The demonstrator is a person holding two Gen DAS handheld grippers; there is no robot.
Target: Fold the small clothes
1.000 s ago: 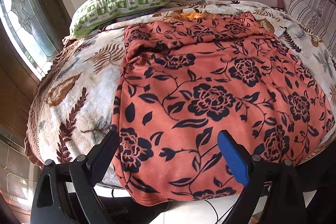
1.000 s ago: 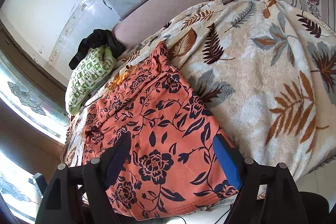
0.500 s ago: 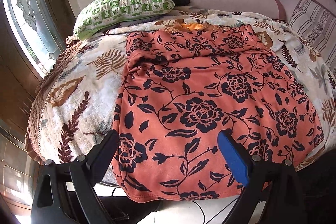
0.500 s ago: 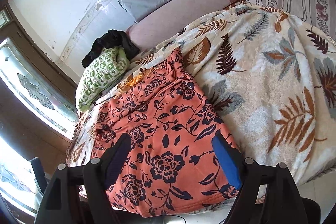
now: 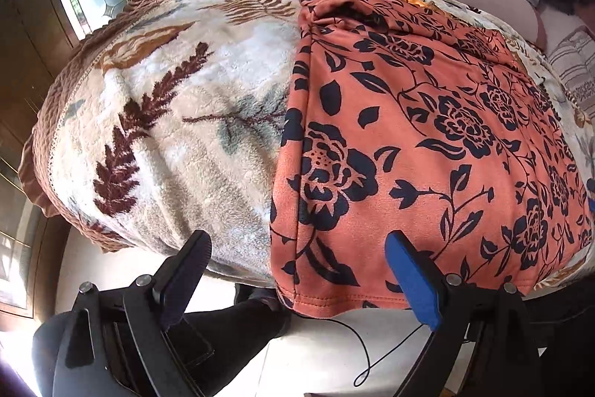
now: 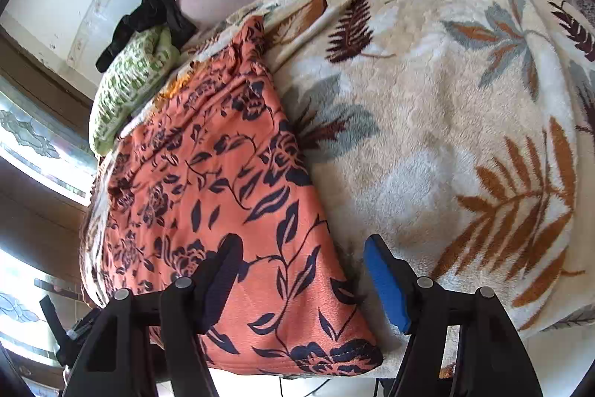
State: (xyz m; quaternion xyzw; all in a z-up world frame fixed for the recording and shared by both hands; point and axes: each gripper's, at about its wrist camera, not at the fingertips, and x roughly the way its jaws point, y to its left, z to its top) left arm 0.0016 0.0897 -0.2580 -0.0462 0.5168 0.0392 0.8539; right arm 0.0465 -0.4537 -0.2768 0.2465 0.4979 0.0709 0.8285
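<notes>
The bed's leaf-print blanket (image 6: 465,144) lies bare from 12 to 3 o'clock of the right tool (image 6: 303,279), open for passage. At 10 o'clock the green pillow (image 6: 130,88) and a black garment (image 6: 152,15) block the far edge.

The orange garment (image 5: 427,136) with its dark navy flower-and-leaf print is lying spread flat on the bed; its near hem is hanging just over the bed's near edge; its far end is lying rumpled, bunching into folds toward the far side; its near right corner (image 6: 334,352) is lying flat.
</notes>
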